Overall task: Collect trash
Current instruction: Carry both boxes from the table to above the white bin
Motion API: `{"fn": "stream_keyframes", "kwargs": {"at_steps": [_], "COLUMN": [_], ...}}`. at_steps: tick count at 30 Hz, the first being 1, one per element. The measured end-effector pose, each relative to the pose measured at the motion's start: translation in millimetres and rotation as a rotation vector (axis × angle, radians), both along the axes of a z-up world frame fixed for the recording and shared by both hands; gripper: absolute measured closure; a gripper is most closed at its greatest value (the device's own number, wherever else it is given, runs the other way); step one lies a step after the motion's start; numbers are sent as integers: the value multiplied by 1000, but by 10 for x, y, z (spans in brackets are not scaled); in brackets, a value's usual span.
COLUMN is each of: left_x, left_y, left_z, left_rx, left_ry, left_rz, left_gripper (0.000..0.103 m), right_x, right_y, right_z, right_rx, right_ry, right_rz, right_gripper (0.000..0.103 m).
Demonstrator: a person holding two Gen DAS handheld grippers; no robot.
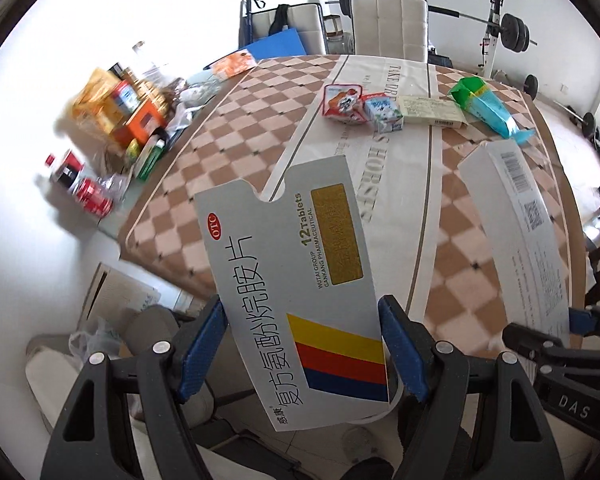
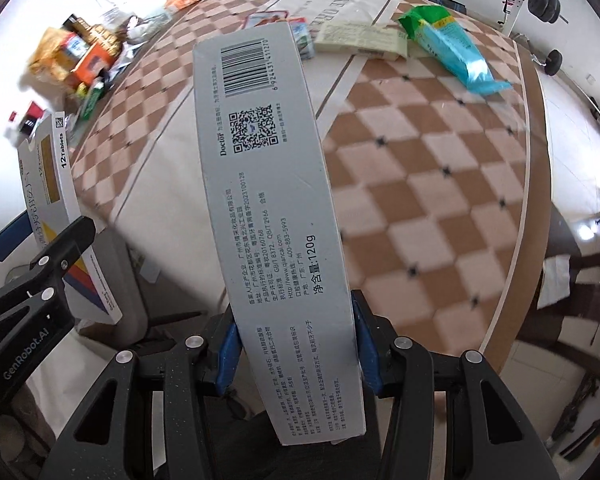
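Observation:
My left gripper (image 1: 302,344) is shut on a silver tablet box (image 1: 288,272) with yellow, red and blue stripes, held above the near table edge. My right gripper (image 2: 296,344) is shut on a long grey toothpaste box (image 2: 268,184) with a barcode and QR code. Each held box also shows in the other view: the toothpaste box (image 1: 516,236) at the right, the tablet box (image 2: 66,224) at the left. On the far part of the checkered tablecloth (image 1: 236,136) lie a red snack wrapper (image 1: 342,103), a small carton (image 1: 382,112), a pale flat box (image 1: 432,114) and a green-blue packet (image 1: 488,106).
Bottles, cans and food boxes (image 1: 116,120) crowd the table's left edge by the wall. A white chair (image 1: 388,24) stands behind the table, with weight equipment (image 1: 508,28) beyond. A plastic bag and a seat (image 1: 100,340) sit on the floor below left.

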State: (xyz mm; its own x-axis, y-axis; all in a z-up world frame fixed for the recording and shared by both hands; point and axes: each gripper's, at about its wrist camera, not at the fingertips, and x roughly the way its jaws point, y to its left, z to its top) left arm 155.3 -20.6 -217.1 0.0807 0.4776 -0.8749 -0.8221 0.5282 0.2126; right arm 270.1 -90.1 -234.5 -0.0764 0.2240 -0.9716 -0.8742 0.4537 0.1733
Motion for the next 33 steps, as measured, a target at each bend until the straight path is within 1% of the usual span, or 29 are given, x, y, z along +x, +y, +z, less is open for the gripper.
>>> {"fn": "stream_keyframes", "kwargs": {"at_steps": [1,3,5,7,10,12,13,16,18,19,20,21,22,23,24,25,27,29,30,31,33], "left_x": [-82,-242,-405,-582,-813,-965,-1038,-1202,-1260,-1272,-1260,-1253,-1240,-1209,-1175,-1158,-1093,-1015,-962,-912,-816], "left_y": [-68,-176,-261,-307,-333,-331,-318,-250,-183,-160,-127,-82,-41,5,60,90,163,212,231,250,279], "left_z": [-18,-78,-193,-364,-699,-1004,-1201,-1811,-2253,-2462,-2707,-2981,-3209,-3447,-3743,-3950,-4398,-4777,-4951,-5093,-5282], "left_rx": [3,-17,-60,-132,-239,-312,-350,-450,-518,-541,-581,-621,-652,-701,-746,-771,-848,-917,-953,-974,-981], "left_ry": [2,-2,-2,-14,-24,-23,-22,-14,-16,-18,-26,-29,-40,-62,-67,-71,-72,-70,-65,-50,-14], "left_rz": [-2,6,20,49,100,142,168,243,283,295,299,318,327,325,340,346,341,328,312,299,267], "left_gripper": [29,29,29,29,29,29,29,29,29,29,29,29,29,29,29,29,29,29,28,28,28], "right_x": [-97,-290,-522,-724,-974,-1126,-1213,-1448,-1517,-1534,-1534,-1512,-1467,-1418,-1380,-1324,-1242,-1203,-1176,-1153,-1087], "right_y": [-78,-240,-402,-527,-681,-772,-819,-971,-1042,-1077,-1098,-1119,-1133,-1136,-1131,-1115,-1074,-1017,-992,-966,-918], "right_z": [-18,-67,-169,-295,-554,-758,-892,-1468,-1846,-2099,-2324,-2626,-2911,-3165,-3342,-3647,-4090,-4468,-4621,-4787,-5087], "right_rx": [0,-3,-20,-46,-94,-125,-148,-231,-276,-305,-326,-356,-379,-397,-409,-427,-448,-474,-520,-530,-553], "right_ry": [5,17,35,57,94,124,140,195,221,233,240,248,260,273,281,291,318,335,334,346,342], "right_rz": [2,4,12,26,61,84,100,140,143,138,131,117,91,67,51,30,2,3,-13,-12,-12], "right_gripper": [52,52,52,52,52,52,52,52,52,52,52,52,52,52,52,52,52,52,52,52,52]}}
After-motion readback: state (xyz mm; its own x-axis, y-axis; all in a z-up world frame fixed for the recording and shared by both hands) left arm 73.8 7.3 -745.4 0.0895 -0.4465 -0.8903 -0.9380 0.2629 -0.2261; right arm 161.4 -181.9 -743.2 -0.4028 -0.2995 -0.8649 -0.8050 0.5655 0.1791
